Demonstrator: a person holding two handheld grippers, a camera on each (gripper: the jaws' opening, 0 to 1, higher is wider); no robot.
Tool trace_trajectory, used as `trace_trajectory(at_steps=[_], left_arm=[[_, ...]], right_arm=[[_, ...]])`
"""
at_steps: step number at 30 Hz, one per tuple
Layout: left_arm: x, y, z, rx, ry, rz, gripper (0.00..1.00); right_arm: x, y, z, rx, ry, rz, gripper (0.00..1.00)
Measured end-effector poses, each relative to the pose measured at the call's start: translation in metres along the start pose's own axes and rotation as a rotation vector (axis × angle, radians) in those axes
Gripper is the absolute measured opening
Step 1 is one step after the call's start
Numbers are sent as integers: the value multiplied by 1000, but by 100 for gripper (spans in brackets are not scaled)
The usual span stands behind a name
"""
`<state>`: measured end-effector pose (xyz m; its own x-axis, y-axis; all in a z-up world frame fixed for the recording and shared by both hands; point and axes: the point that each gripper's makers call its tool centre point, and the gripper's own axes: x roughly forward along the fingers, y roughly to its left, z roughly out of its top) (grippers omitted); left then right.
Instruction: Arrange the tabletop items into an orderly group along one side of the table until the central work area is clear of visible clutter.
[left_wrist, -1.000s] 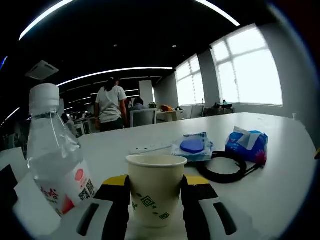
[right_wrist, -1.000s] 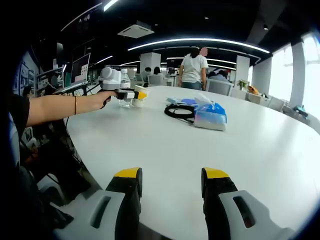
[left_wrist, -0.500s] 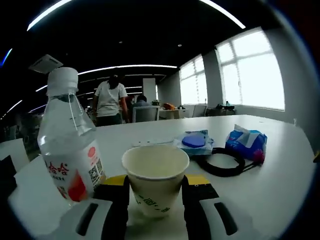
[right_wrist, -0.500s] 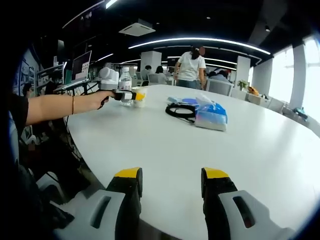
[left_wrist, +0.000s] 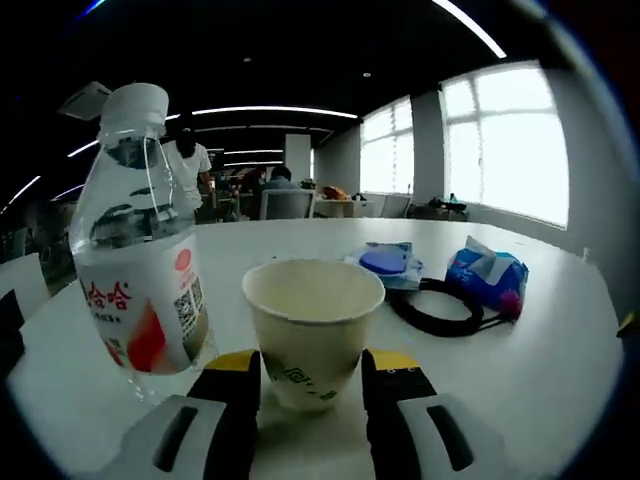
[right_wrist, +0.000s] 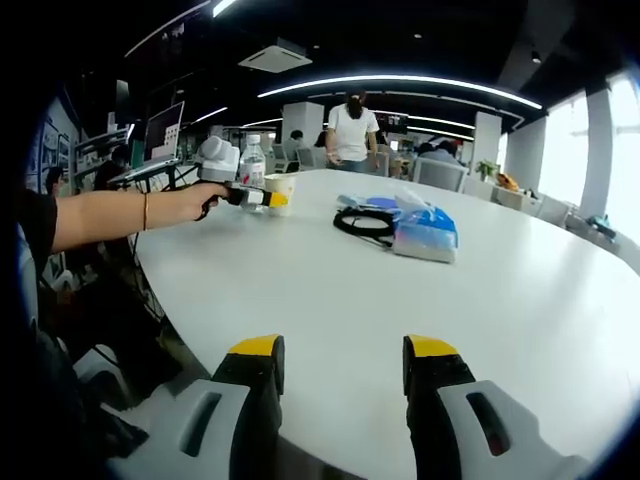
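1. left gripper (left_wrist: 311, 372): jaws closed on the cup (left_wrist: 313, 330), just beside the bottle (left_wrist: 142, 240), near the bench (right_wrist: 420, 280) edge.
2. right gripper (right_wrist: 343, 372): jaws wide, holding nothing.
3. risk: judged, the cup could crush or knock the bottle over.
4. contents: cup looks empty; bottle holds water.
5. tissue pack (right_wrist: 426, 232), cable (right_wrist: 362, 224): mid-bench, unsorted.

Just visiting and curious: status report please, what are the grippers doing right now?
Left gripper shut on cup, bottle close beside it. Right gripper open, holding nothing, over table. Cable and tissue pack mid-table.
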<state>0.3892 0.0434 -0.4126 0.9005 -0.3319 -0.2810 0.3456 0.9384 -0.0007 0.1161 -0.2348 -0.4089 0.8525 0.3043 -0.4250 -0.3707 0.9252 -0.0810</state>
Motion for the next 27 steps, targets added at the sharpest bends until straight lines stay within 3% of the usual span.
trace_trajectory(at_steps=[5,7,10,27], left_arm=[[-5,-8,6,30,-19,-23,43],[-8,-13,17,-21,-79,-35,51],[-10,-16,16,-3,-63,-36,60],[-33,-15,16,17,-65,-30,64]], right_arm=[[0,0,0,-3,3,-2,46],[0,1,0,-4,2,1,46],[1,3,1,-8,3,8,46],[1,9,4,-17,-5,23,47]])
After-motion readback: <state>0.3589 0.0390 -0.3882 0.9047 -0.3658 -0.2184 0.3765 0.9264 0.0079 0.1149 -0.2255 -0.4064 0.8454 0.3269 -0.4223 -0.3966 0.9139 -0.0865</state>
